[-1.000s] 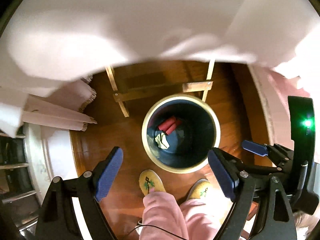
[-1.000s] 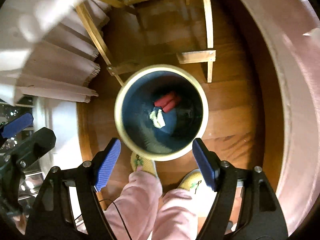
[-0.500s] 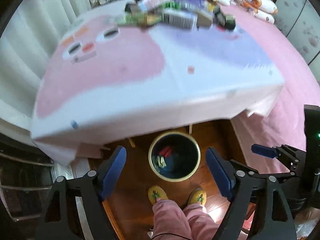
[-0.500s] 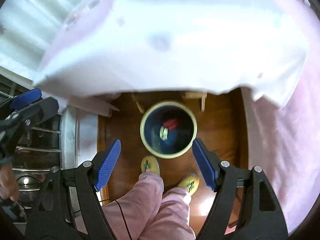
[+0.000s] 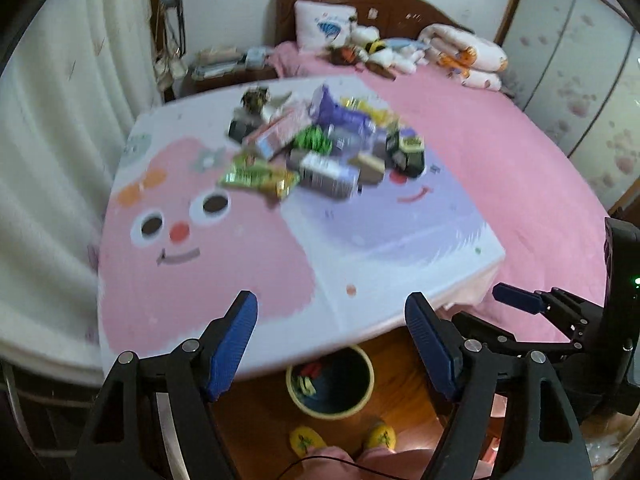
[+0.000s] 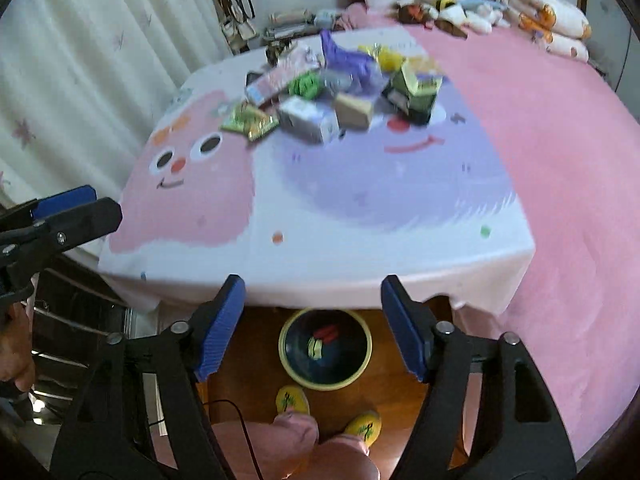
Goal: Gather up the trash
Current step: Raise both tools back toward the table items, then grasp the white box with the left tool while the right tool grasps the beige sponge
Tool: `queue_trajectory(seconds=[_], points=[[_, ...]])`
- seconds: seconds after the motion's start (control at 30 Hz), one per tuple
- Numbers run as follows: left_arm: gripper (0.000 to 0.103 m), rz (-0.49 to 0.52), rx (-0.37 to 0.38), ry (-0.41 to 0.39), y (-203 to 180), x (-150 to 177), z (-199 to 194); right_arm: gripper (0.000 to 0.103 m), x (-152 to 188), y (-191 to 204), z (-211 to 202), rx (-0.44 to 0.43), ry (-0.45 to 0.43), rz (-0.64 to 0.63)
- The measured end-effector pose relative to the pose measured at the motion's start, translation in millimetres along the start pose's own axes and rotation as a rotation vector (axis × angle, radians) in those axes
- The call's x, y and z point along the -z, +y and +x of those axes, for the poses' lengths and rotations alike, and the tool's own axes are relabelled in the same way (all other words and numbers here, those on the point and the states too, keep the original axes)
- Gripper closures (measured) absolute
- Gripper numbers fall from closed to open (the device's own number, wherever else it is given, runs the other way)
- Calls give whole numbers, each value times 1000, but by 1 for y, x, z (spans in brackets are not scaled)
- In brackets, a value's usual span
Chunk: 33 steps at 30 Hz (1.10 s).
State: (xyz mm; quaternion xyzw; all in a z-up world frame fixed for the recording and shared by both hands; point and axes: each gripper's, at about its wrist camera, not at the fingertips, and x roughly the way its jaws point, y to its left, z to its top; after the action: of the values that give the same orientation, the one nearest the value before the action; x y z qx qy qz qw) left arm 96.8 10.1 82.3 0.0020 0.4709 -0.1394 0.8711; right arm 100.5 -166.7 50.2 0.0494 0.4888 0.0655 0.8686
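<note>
Trash [image 5: 320,148] lies heaped at the far middle of the desk [image 5: 224,280], a blurred pile of wrappers and small boxes on the pink and lilac cartoon cloth. Below the desk's near edge a round bin [image 6: 325,348] stands on the wooden floor, with a red item and a pale scrap inside. Both the left tongs [image 5: 332,344] and the right tongs [image 6: 310,324] hang spread wide and empty above the bin. Yellow slippers [image 6: 292,399] show just beside it.

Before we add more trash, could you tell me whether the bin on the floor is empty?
Not empty. The bin stands upright and open, and the right wrist view shows a red item and a pale wrapper at its bottom.
</note>
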Motion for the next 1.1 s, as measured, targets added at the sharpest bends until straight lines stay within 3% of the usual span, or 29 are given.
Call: queue_trajectory(seconds=[0.27, 0.53, 0.73, 0.83, 1.1], points=[[25, 75, -11, -54, 12, -32, -4, 47, -30, 7, 2, 31, -55, 29], [25, 24, -51, -40, 27, -52, 25, 52, -72, -9, 41, 28, -29, -19], [25, -104, -115, 3, 33, -82, 75, 52, -123, -38, 89, -14, 8, -136], [25, -228, -148, 44, 31, -103, 109, 52, -155, -56, 118, -62, 41, -211], [25, -420, -229, 117, 13, -140, 181, 54, -194, -73, 191, -181, 120, -442]])
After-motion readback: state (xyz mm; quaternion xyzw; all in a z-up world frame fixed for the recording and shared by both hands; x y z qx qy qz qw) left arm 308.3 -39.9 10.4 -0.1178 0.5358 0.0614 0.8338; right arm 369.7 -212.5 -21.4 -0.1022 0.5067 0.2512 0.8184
